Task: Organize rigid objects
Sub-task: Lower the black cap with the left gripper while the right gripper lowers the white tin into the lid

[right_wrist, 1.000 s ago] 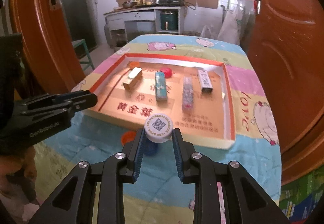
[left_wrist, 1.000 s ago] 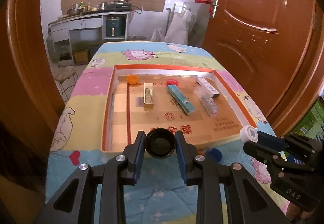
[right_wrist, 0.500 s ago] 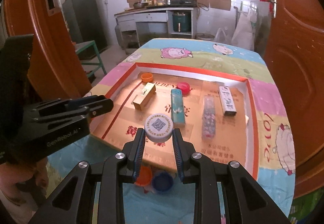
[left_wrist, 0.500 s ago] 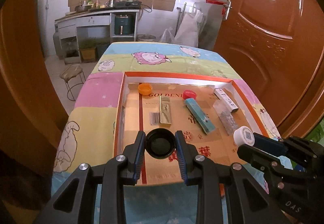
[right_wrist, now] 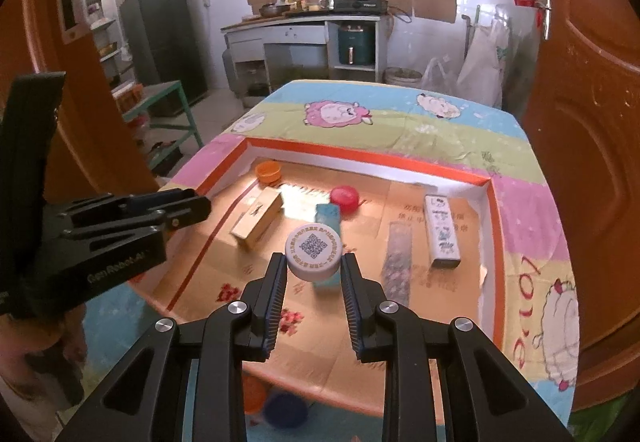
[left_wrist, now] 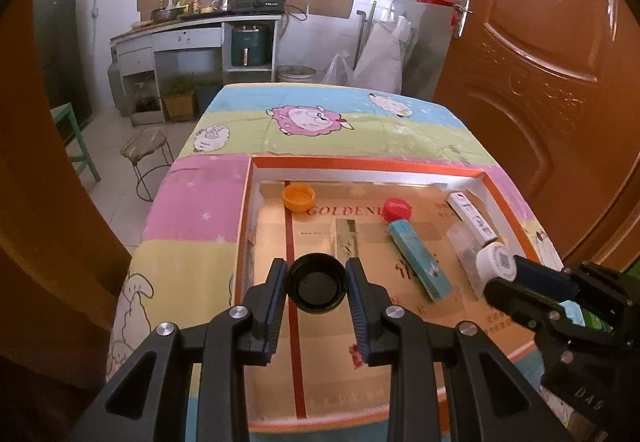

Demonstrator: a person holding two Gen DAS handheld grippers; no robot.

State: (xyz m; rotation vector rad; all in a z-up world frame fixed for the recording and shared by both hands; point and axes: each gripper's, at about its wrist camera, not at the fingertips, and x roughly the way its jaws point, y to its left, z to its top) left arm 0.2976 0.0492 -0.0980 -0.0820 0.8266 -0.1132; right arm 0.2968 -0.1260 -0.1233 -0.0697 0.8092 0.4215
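Only the right view shows a blue cap (right_wrist: 286,408) outside; each gripper clamps a cap.

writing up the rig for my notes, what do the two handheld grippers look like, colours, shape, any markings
Both are matte black. The left gripper and right gripper each have two angular fingers with triangular cut-outs, silver round bolt heads at the joints, and ribbed pads edged in blue. From the side, the right one's body shows raised letters "DAS", and the left one's body reads roughly "Gen Robot.AI". No cables or sleeves show.
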